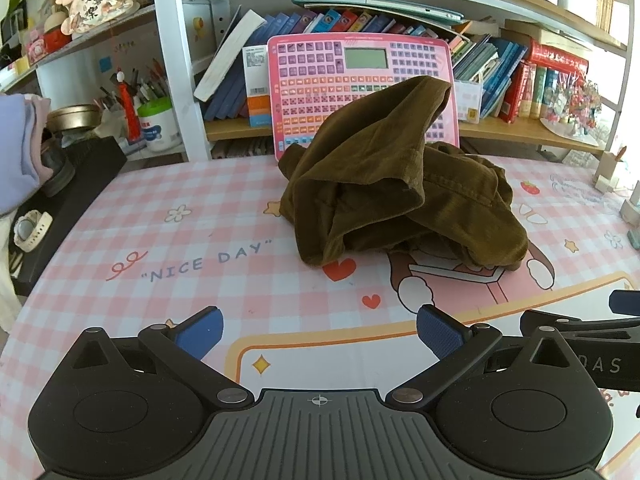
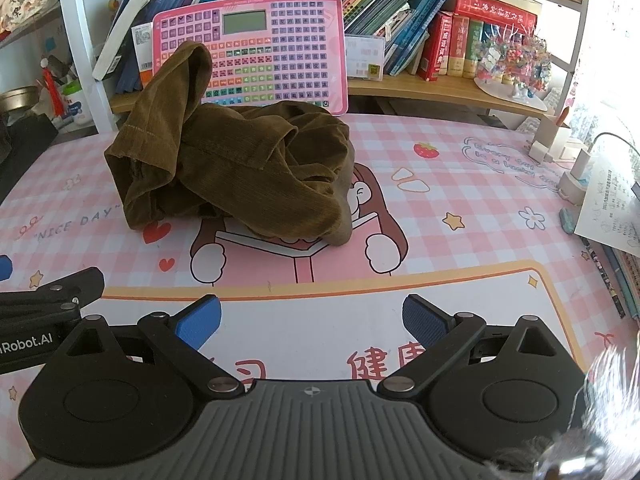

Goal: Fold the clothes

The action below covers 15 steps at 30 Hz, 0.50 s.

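Note:
A crumpled olive-brown corduroy garment point(image 1: 392, 184) lies in a heap on the pink checked table mat point(image 1: 160, 240), with one part rising up against the pink toy keyboard. It also shows in the right wrist view point(image 2: 240, 160). My left gripper point(image 1: 320, 334) is open and empty, near the front of the table, short of the garment. My right gripper point(image 2: 312, 326) is open and empty, also short of the garment. Part of the right gripper point(image 1: 580, 332) shows at the right of the left wrist view, and part of the left gripper point(image 2: 48, 300) at the left of the right wrist view.
A pink toy keyboard point(image 1: 360, 92) leans against the bookshelf behind the garment. Books point(image 2: 440, 40) fill the shelf. A black box point(image 1: 72, 184) and a watch point(image 1: 30, 230) are at the left edge. Papers point(image 2: 612, 208), a charger and small items sit at the right edge.

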Motion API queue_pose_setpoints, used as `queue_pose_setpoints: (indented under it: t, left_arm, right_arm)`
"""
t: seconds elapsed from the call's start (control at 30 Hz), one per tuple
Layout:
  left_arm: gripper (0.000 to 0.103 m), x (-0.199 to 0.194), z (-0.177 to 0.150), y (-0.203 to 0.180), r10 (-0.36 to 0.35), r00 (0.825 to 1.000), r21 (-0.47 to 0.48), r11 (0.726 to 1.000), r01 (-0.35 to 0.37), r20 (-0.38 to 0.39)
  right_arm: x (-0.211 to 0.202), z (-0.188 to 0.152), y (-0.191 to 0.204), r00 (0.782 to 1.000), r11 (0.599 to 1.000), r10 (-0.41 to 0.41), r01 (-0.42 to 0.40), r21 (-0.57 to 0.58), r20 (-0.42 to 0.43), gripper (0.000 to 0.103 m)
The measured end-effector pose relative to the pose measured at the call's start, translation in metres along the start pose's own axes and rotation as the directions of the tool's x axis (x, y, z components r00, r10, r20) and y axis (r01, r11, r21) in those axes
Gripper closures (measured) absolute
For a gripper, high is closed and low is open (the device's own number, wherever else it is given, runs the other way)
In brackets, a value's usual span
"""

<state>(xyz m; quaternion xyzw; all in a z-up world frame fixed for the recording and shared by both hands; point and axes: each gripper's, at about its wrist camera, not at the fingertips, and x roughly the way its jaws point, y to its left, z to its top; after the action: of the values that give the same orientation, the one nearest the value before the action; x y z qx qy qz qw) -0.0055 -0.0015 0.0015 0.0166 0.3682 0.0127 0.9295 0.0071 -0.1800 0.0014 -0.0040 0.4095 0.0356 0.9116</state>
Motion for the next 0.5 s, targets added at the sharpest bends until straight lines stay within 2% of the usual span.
queue_pose_setpoints:
  t: [0.5]
  left_arm:
    - [0.0,-0.0028,-0.0014,-0.0008,0.001,1.0,0.005,1.0,-0.001,0.006]
  right_arm:
    - [-0.0011,-0.0014,-0.0001,1.0,1.0,0.0,0.0,-0.003,0.0,0.005]
